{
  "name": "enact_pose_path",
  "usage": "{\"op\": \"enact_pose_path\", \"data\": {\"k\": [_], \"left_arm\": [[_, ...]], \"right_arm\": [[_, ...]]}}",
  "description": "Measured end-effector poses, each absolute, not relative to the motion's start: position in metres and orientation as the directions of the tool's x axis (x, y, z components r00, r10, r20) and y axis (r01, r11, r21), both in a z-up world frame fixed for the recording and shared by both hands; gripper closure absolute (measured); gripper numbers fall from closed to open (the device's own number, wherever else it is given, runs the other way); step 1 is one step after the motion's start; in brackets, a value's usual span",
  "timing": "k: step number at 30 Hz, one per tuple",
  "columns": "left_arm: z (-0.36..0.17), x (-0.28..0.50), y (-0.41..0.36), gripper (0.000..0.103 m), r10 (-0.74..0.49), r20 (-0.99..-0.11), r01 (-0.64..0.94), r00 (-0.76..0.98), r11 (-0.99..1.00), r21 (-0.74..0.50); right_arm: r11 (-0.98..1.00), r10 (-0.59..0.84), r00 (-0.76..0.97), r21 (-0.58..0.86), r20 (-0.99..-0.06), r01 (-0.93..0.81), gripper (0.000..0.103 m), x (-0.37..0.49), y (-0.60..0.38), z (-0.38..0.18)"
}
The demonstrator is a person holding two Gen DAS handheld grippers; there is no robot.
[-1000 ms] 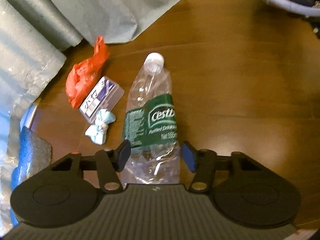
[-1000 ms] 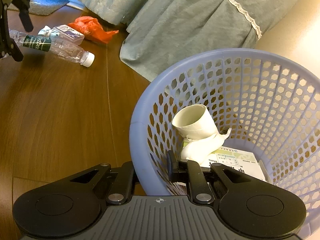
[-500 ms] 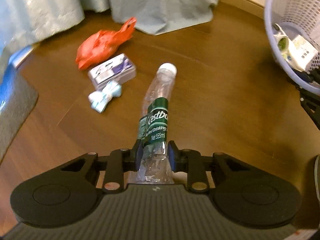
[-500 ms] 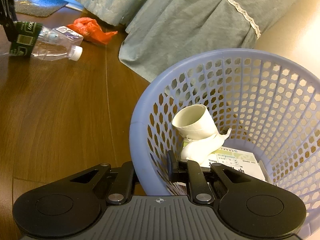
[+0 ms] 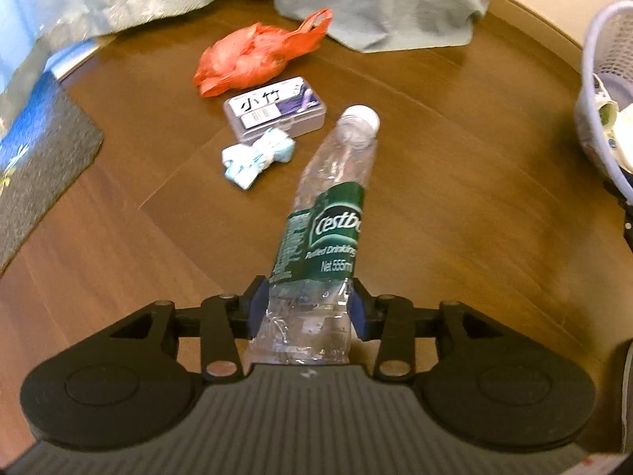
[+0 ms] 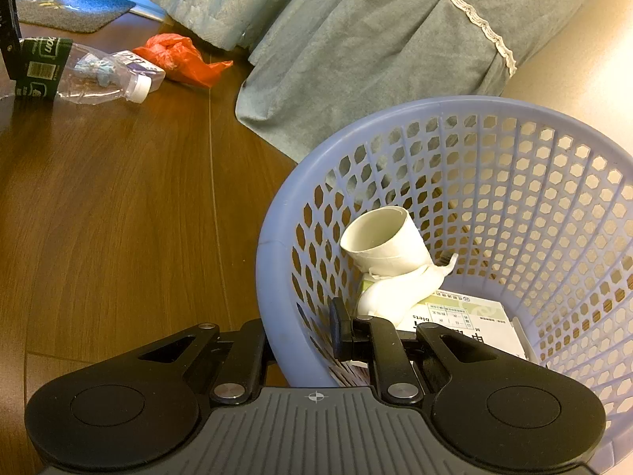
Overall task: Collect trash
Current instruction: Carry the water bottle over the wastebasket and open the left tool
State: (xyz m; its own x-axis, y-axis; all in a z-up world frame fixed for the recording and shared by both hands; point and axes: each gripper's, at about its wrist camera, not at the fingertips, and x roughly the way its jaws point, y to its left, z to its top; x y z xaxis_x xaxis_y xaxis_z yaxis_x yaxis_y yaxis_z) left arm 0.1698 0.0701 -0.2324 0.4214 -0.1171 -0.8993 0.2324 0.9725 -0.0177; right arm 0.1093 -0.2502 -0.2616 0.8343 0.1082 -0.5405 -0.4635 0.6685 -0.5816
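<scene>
1. The plastic bottle (image 5: 328, 233) is clamped at its crumpled base between the blue pads of the left gripper (image 5: 304, 308), in the lower centre of the left wrist view. A second ago the jaws stood wide apart on either side of it; the grasp has since been closed.
2. The bottle now appears raised off the wooden floor (image 5: 455, 206), its cap pointing toward the frame's upper middle (contact at the cap end cannot be ruled out).
3. The view has been swung rightward, so the lavender basket (image 5: 593, 91) is seen at the right edge, nearer than before.
4. In the right wrist view, the basket wall (image 6: 277, 277) is pinched by the right gripper (image 6: 304, 332), one finger inside and one outside, unchanged throughout.
5. The carry toward the basket is judged to be under way; release over the rim is left.
6. A red bag (image 5: 253, 59), a clear case (image 5: 277, 113) and a blue wrapper (image 5: 257, 156) are left on the floor, upper centre.
</scene>
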Motion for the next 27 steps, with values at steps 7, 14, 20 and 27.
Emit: {"op": "enact_pose_path", "data": {"k": [7, 14, 20, 27], "left_arm": [[-0.245, 0.165, 0.067, 0.043, -0.100, -0.915, 0.281, 0.390, 0.960, 0.015], [-0.241, 0.169, 0.083, 0.055, -0.170, -0.917, 0.198, 0.362, 0.975, -0.103], [-0.236, 0.173, 0.109, 0.069, -0.178, -0.912, 0.100, 0.368, 0.983, -0.152], [-0.234, 0.176, 0.103, 0.074, -0.141, -0.922, 0.134, 0.360, 0.986, -0.098]], "right_arm": [[0.668, 0.109, 0.835, -0.582, -0.540, -0.463, 0.093, 0.110, -0.250, -0.262], [0.671, 0.109, 0.835, -0.580, -0.540, -0.463, 0.093, 0.110, -0.250, -0.262], [0.670, 0.109, 0.835, -0.580, -0.540, -0.463, 0.093, 0.110, -0.250, -0.262], [0.671, 0.109, 0.835, -0.579, -0.539, -0.462, 0.093, 0.110, -0.251, -0.262]]}}
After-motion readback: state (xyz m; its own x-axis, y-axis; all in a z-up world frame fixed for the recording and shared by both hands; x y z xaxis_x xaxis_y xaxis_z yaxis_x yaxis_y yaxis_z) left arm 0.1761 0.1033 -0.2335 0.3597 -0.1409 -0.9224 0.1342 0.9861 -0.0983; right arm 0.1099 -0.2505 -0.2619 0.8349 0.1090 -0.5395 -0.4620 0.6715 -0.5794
